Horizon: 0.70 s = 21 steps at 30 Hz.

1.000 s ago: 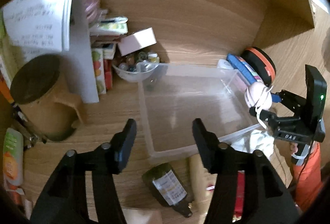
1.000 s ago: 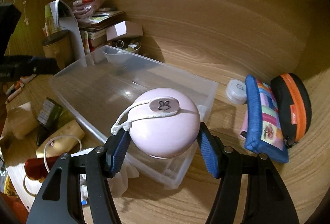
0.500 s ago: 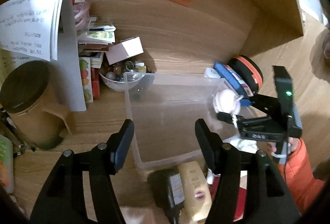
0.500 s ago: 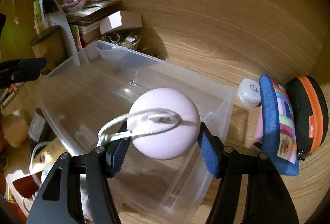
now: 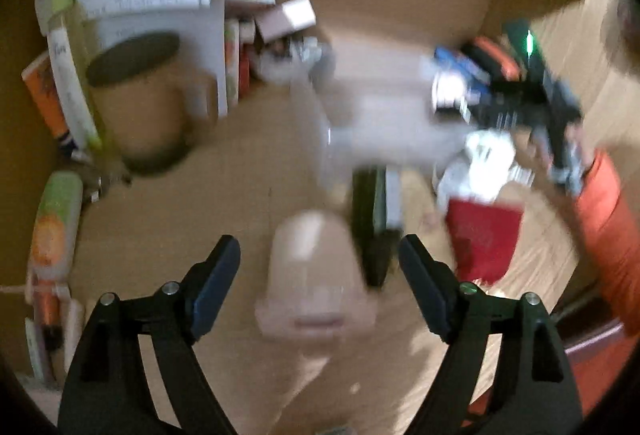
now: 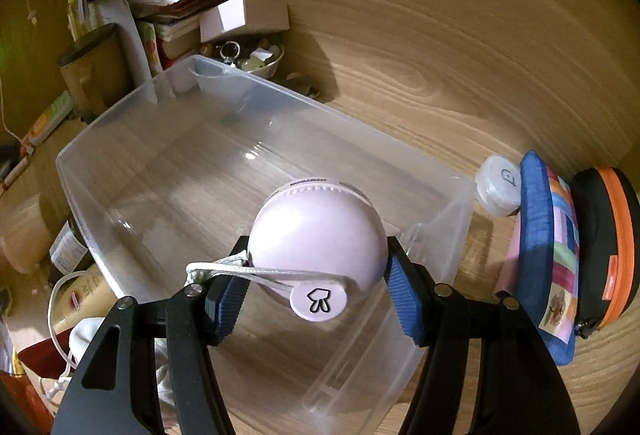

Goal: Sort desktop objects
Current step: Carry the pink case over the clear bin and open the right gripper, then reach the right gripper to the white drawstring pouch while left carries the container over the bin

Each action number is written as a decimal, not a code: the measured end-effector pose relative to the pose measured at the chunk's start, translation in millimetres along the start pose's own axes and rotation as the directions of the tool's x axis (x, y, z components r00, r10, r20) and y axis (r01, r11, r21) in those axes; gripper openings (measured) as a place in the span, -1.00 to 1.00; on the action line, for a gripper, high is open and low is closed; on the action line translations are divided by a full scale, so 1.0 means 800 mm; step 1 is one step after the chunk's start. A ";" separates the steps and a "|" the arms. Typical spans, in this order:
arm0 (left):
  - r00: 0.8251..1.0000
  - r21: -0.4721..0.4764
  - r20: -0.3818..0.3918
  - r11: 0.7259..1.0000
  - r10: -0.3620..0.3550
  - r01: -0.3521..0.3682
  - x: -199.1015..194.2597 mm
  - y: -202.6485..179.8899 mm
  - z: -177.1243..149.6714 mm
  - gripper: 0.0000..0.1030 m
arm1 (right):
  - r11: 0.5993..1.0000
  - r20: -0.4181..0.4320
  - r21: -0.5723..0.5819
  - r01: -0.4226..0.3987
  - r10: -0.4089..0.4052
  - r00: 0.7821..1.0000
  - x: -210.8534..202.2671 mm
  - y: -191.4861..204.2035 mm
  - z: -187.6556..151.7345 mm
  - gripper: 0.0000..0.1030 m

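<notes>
Right wrist view shows our right tongs [image 6: 316,275] now holding the pink ball [image 6: 316,235] inside the clear bin [image 6: 432,231] for release, while our left tongs [image 5: 320,267], empty and opening, have swung over the beige tube [image 5: 316,271].

- Clear bin [image 6: 168,171]: centre of the desk [image 6: 460,47].
- Round case [image 6: 316,231]: over the bin's near right part, between the right gripper [image 6: 316,295] pads.
- Small bowl [image 6: 256,63] and box [image 6: 244,17]: beyond the bin's far corner.
- Two pouches [image 6: 552,259]: right of the bin.
- Bottle [image 6: 66,249]: left of the bin.
</notes>
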<state>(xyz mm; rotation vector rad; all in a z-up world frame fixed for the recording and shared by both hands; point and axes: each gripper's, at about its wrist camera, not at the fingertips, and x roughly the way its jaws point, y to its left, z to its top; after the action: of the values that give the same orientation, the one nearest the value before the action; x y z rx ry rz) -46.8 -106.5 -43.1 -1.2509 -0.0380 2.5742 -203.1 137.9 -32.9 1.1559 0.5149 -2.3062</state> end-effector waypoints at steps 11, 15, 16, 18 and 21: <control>0.993 -0.015 -0.121 1.000 0.005 -0.007 0.048 -0.004 -0.021 0.41 | 0.999 -0.108 -0.006 -0.040 0.040 0.993 0.010 0.006 0.004 0.17; 0.994 -0.033 -0.107 0.999 -0.013 0.009 0.045 0.005 -0.020 0.36 | 0.999 -0.099 -0.009 -0.034 0.033 0.995 0.008 0.005 0.005 0.32; 0.994 -0.040 -0.104 0.999 -0.012 0.007 0.045 0.007 -0.021 0.36 | 1.000 -0.094 -0.008 -0.026 0.025 0.995 0.007 0.005 0.005 0.33; 0.995 -0.050 -0.101 0.999 -0.005 0.000 0.043 0.011 -0.022 0.36 | 1.000 -0.086 -0.004 -0.016 0.015 0.996 0.005 0.006 0.005 0.34; 0.996 -0.070 -0.093 0.997 0.006 -0.012 0.042 0.020 -0.020 0.35 | 1.000 -0.056 0.017 -0.016 0.017 0.998 -0.002 0.004 0.000 0.34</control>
<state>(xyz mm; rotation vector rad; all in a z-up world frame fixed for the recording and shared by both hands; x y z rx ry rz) -57.9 -114.7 -81.2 -1.3979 -0.1055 2.5394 -200.6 135.2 -32.0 1.2317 0.5056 -2.2735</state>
